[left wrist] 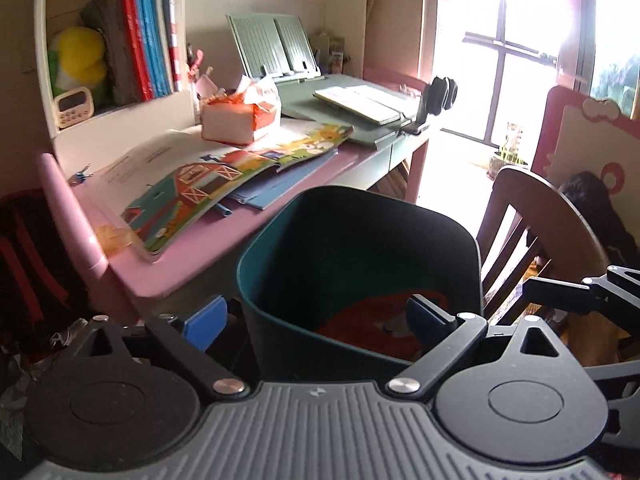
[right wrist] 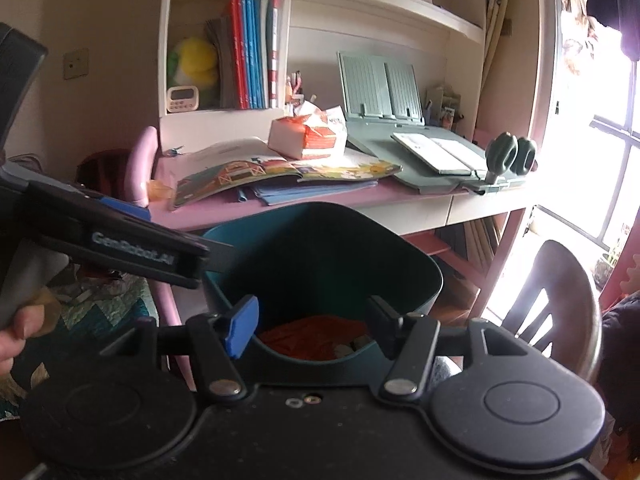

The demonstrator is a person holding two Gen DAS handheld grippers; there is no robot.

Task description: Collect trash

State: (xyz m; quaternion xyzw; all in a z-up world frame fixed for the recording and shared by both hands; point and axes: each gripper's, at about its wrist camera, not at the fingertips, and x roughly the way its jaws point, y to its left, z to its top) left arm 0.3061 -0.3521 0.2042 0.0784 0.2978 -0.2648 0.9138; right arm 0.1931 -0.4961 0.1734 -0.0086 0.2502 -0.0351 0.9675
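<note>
A dark teal bin (left wrist: pixel 360 248) stands on the floor in front of a pink desk (left wrist: pixel 192 264), with orange trash (left wrist: pixel 372 320) at its bottom. My left gripper (left wrist: pixel 316 318) is open wide at the bin's near rim, one blue pad (left wrist: pixel 206 322) outside its left wall and the other finger over its mouth. Seen from the right wrist, my right gripper (right wrist: pixel 312 326) is open over the bin (right wrist: pixel 320 248), empty, with the orange trash (right wrist: pixel 316 338) below it. A crumpled yellowish wrapper (left wrist: pixel 114 236) lies on the desk's left corner.
On the desk lie an open picture book (left wrist: pixel 224 176), a tissue pack (left wrist: pixel 236 120), a green book stand (left wrist: pixel 276 46) and an open notebook (left wrist: pixel 360 100). A dark wooden chair (left wrist: pixel 532 232) stands right of the bin. A hand (right wrist: pixel 16 332) shows at the far left, over a quilt.
</note>
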